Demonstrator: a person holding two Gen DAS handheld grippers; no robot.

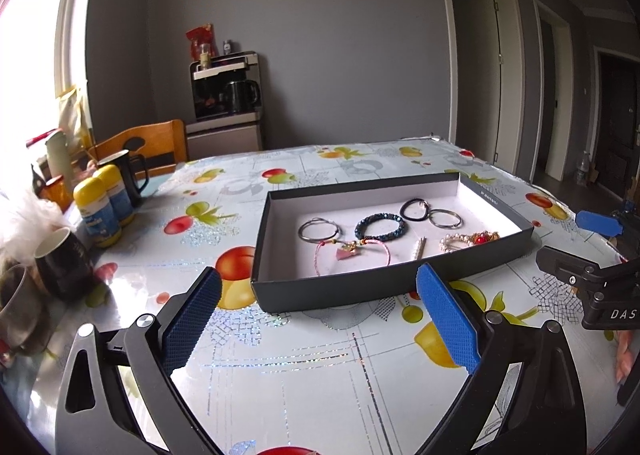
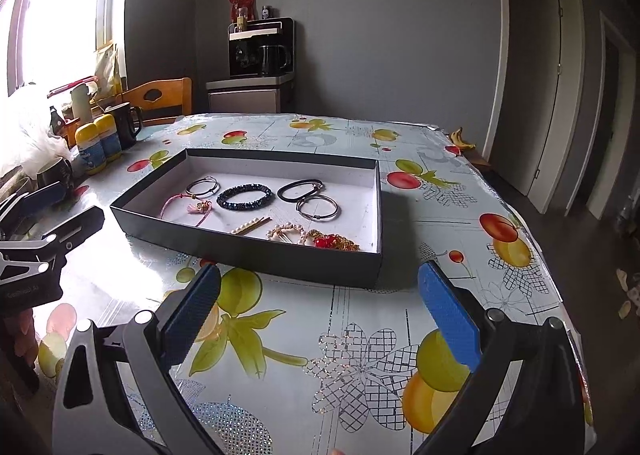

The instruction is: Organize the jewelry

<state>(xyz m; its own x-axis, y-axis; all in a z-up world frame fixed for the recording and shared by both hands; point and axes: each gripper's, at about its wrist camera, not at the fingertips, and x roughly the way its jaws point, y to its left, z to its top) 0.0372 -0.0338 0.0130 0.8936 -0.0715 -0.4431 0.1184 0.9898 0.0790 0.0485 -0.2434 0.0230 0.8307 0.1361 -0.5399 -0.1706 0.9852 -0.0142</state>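
Observation:
A shallow dark box with a white floor lies on the fruit-print table. Inside it are silver bangles, a dark beaded bracelet, a black hair tie, a pink cord bracelet, a pearl hairpin, and a pearl and gold-and-red piece. My left gripper is open, hovering in front of the box's near wall, holding nothing. My right gripper is open too, short of the box's near right corner.
Two yellow-capped bottles, dark mugs and clutter crowd the table's left side by a wooden chair. A banana lies beyond the far right corner. The table's right edge drops to the floor.

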